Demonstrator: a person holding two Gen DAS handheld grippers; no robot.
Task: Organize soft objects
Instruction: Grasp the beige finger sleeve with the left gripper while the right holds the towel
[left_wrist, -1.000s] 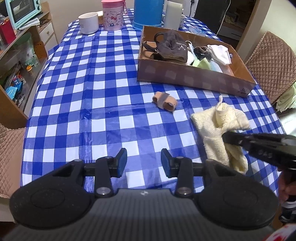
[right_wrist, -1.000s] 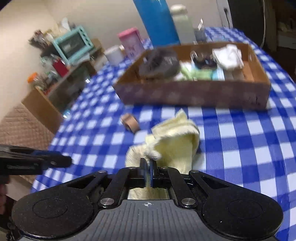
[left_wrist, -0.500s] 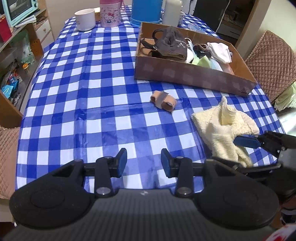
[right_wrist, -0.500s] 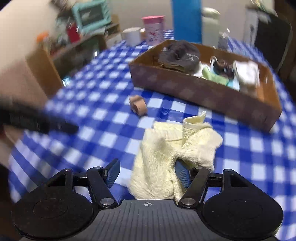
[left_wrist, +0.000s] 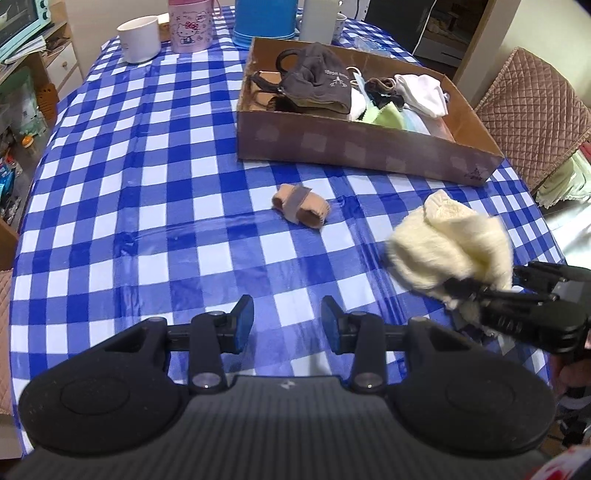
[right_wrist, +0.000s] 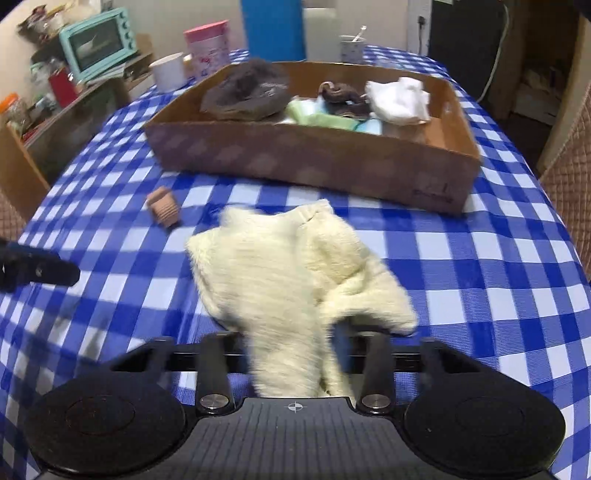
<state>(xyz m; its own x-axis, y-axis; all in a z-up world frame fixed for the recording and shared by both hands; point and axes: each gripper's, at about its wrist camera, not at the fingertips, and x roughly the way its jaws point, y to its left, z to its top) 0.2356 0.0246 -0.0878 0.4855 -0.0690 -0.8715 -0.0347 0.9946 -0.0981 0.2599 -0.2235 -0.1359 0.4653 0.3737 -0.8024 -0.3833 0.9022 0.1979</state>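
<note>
Closest to the left wrist camera, the left gripper (left_wrist: 287, 324) hovers over a counter (left_wrist: 155, 206) covered in blue and white checked cloth; its fingers are parted with nothing between them. To its right, the right gripper (left_wrist: 476, 291) reaches into a fluffy cream towel (left_wrist: 448, 245) bunched on the cloth.

In the right wrist view, the right gripper's (right_wrist: 293, 354) fingers are closing, and a fold of the cream towel (right_wrist: 280, 273) hangs between them; motion blur makes it hard to tell whether the pads are pressing it yet. The remaining towel spreads forward across the counter.

Further out, a small rolled tan sock (left_wrist: 300, 209) lies alone on the cloth, left of the towel and apart from it.

Beyond both sits a shallow cardboard box (left_wrist: 354, 147) holding a dark grey cap (left_wrist: 317, 86), a pale green cloth (left_wrist: 384, 119), and white socks (left_wrist: 423, 94).

At the far edge stand a white mug (left_wrist: 139, 38), a pink cup (left_wrist: 190, 25), and a blue container (left_wrist: 266, 18).
</note>
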